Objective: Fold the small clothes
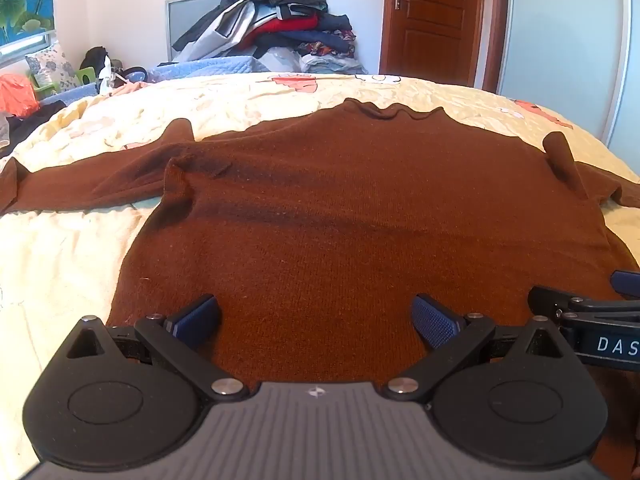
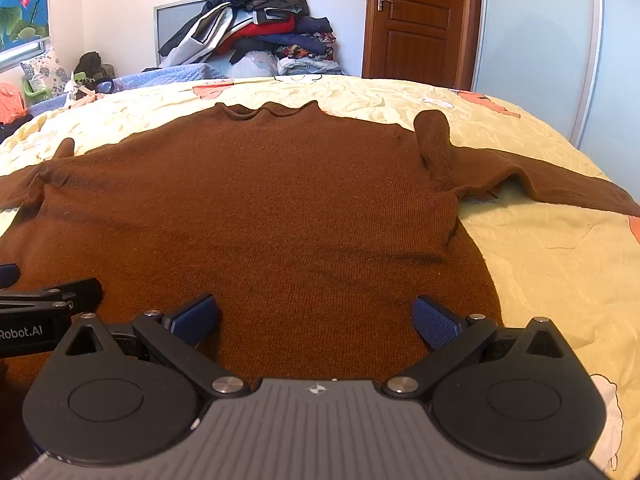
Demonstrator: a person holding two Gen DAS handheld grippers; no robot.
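My left gripper [image 1: 316, 316] has its fingers [image 1: 198, 316] spread wide, holding nothing, poised over the near hem. My right gripper [image 2: 316, 316] matches: fingers [image 2: 436, 318] fully apart, empty, over the same edge; whether any pad touches the knit I cannot tell. The brown sweater [image 1: 340, 208] lies flat on the bed [image 1: 72, 248], collar far, both sleeves spread outward. Judgement: the fold is not yet begun. Each side should take a sleeve [image 2: 552, 184] near its shoulder seam, pinching only one layer, and carry it across evenly.
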